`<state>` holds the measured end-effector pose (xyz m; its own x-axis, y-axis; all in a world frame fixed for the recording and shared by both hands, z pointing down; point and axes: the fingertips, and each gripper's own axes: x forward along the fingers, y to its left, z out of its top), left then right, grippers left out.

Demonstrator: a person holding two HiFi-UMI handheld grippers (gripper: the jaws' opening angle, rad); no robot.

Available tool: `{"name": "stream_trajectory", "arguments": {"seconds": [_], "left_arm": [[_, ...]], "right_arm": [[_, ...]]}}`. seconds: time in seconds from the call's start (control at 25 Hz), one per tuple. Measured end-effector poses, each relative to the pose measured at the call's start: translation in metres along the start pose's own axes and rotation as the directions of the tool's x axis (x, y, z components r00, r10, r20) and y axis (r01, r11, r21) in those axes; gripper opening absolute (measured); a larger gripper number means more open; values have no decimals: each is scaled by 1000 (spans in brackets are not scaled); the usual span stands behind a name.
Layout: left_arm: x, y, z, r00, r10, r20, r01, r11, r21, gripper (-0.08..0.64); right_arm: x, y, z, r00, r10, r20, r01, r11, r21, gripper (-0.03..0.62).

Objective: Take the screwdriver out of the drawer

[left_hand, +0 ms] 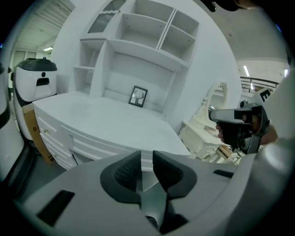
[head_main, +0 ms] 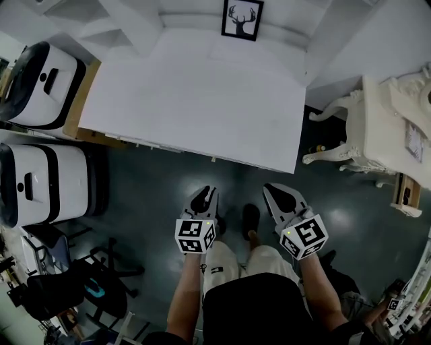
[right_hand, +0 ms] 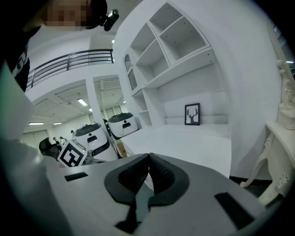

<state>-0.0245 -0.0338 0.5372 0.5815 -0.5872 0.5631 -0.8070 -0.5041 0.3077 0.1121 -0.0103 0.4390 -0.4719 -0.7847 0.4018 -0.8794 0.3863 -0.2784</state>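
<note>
The grey left gripper [head_main: 205, 195] hangs over the dark floor [head_main: 155, 189] in front of the wide white wooden desk [head_main: 195, 101]. Its jaws stand a narrow gap apart, with nothing between them. The grey right gripper [head_main: 276, 192], beside it, has its jaws pressed together and empty. The white drawers [left_hand: 69, 140] in the desk front are closed, and no view shows the screwdriver.

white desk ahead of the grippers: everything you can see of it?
The white desk has a broad matte top, open shelves at the back and drawer fronts along the front, none visibly pulled out. It stands on the dark floor; a framed deer picture sits on its top at the back.
</note>
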Motion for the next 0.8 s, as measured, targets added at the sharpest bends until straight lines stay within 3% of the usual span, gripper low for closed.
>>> {"name": "stream_trajectory", "arguments": {"seconds": [0.32,0.48,0.8], "left_arm": [[49,33,-18,999,-22,-49,22,1000,8,107],[79,52,-28,1000,-2,-25,3,999,43,130],[130,74,-54,997,13,-80,-7,997,77,153]], "right_arm": [[27,-5,-14,998,-42,-39,42,999,2,17],[37,-6,-23,997,-49,-54,49,999,5,17],[43,-11,-40,994,-67,-81,68,998,8,17]]}}
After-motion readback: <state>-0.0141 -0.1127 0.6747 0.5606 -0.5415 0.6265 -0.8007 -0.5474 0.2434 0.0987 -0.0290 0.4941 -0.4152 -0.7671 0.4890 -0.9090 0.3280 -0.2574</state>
